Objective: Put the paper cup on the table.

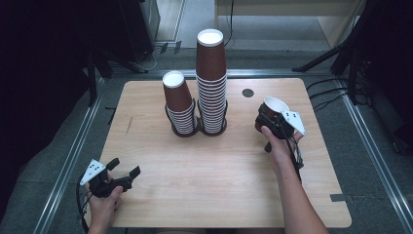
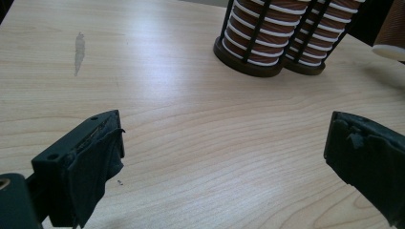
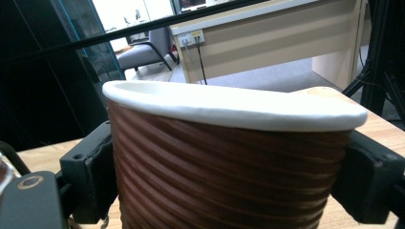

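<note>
- Near the right edge of the tabletop (image 1: 146,204), a person's right hand-held gripper (image 1: 272,122) was clamped on a single brown ribbed paper cup (image 1: 272,109) with a white rim, lifted and tilted slightly.
- Seen from the right gripper view, that cup (image 3: 224,167) sat squarely between the two black jaws, one pad on each side of the ribbed wall, just below the rolled rim.
- Toward the far edge, about the middle of the tabletop, a black wire cup holder (image 1: 195,127) carried two stacks standing side by side: a short stack (image 1: 178,102) on the left and a tall stack (image 1: 211,80) on the right.
- At the near left corner, the left hand-held gripper (image 1: 124,168) rested with its jaws spread wide and nothing between them; its own view showed bare wood ahead and the holder's base (image 2: 267,62) beyond.
- Judging from this, the work in hand was adding the cup to a stack or setting it aside; I cannot tell which.
- To stack it well, the grip should stay light so the thin wall does not crush, the cup should be levelled and centred over the chosen stack's rim, then lowered straight down; the free gripper could steady the holder.
</note>
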A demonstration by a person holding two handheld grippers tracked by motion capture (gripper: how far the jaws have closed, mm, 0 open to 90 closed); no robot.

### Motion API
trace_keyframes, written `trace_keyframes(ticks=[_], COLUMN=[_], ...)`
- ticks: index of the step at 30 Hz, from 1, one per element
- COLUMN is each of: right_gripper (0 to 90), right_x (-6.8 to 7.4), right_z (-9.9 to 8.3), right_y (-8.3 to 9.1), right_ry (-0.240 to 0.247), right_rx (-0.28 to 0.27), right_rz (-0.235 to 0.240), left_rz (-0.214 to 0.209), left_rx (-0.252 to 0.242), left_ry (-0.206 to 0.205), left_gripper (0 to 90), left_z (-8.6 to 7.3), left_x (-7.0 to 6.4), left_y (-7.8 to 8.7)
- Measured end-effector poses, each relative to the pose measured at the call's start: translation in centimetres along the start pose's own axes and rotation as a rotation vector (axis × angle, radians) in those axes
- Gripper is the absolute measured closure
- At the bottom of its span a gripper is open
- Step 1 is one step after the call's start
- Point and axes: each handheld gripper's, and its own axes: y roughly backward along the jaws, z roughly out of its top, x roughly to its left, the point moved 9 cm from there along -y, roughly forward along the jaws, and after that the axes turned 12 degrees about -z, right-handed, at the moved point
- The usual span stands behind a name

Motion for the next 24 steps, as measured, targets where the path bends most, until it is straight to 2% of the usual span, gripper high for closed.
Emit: trace_keyframes(ticks=[7,12,18,24], right_gripper=[10.4,9.1,8.8,8.6], right_x=[0.0,-0.7,-1.1,-0.8], right_z=[-1.0,-1.3,-2.4,-2.5], right_y=[-0.5,-1.1,-1.5,-1.4], right_ry=[0.043,0.056,0.088,0.125], right_rx=[0.01,0.011,0.053,0.063], right_rz=[-0.02,-0.087,-0.1,-0.091], left_rz=[-0.003,-0.005,-0.009,-0.007], left_rx=[-0.004,-0.002,-0.002,0.001], left_ry=[0.004,0.003,0.006,0.005], left_gripper=[0.2,0.2,0.2,0.2], left_z=[0.0,0.0,0.0,0.0], left_x=[0.0,0.0,0.0,0.0], left_y=[0.1,0.0,0.0,0.0])
